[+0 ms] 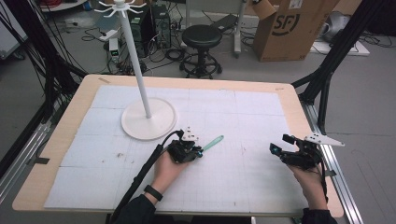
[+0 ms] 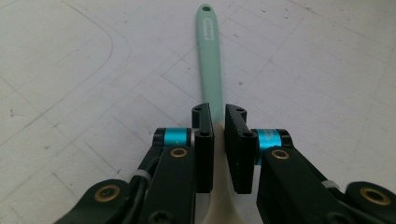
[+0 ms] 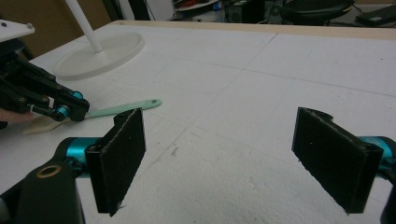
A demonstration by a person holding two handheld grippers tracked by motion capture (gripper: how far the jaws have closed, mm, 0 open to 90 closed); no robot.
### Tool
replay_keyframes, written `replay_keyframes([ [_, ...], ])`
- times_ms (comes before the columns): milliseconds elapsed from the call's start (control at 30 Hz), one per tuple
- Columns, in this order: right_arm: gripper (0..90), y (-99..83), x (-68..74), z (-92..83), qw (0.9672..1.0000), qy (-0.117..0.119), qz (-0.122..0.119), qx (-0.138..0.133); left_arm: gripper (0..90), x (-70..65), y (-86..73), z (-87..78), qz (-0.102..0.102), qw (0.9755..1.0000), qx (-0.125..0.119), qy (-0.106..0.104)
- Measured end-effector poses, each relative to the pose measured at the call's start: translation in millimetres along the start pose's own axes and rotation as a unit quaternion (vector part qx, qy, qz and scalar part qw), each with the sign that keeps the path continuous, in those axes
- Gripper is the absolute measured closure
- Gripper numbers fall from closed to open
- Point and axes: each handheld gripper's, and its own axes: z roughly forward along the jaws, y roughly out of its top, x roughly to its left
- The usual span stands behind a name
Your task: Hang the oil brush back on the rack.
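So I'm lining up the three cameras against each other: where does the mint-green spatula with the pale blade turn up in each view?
High view: the mint-green spatula lies mid-table, its handle jutting up-right from the left gripper.
Left gripper view: its handle runs up the centre from between the jaws.
Right gripper view: it lies at left, held by the left gripper.
Shared landmark: the round white stand base.

"SF" logo on cardboard box (image 1: 292, 28); spatula embossing unreadable.
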Motion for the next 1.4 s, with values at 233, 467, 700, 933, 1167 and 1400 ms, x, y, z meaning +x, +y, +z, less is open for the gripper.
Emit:
replay_keyframes([
  [233,16.6,0.0,0.1,0.1,1.0000,0.000,0.001,0.000,82.5,2.1,3.7,-10.2,-0.002,0.9997,-0.025,-0.007],
  [467,16.6,-0.1,0.0,0.3,1.0000,0.001,0.001,0.000,82.4,8.8,8.2,-30.2,-0.008,0.9985,-0.052,-0.014],
  [700,16.6,-0.2,-0.1,1.1,1.0000,0.000,-0.001,0.001,82.4,17.4,9.0,-55.4,-0.010,0.9974,-0.070,-0.014],
  [933,16.6,-0.4,0.2,2.4,1.0000,-0.001,-0.002,0.002,82.4,31.5,7.0,-89.9,-0.026,0.9941,-0.105,-0.008],
  [1167,16.6,-0.7,0.4,3.4,1.0000,-0.002,-0.002,0.005,82.4,44.9,4.5,-129.4,-0.028,0.9911,-0.130,0.004],
  [1400,16.6,-0.8,0.8,5.0,1.0000,-0.002,-0.003,0.008,82.3,58.9,3.1,-178.0,-0.028,0.9853,-0.166,0.027],
])
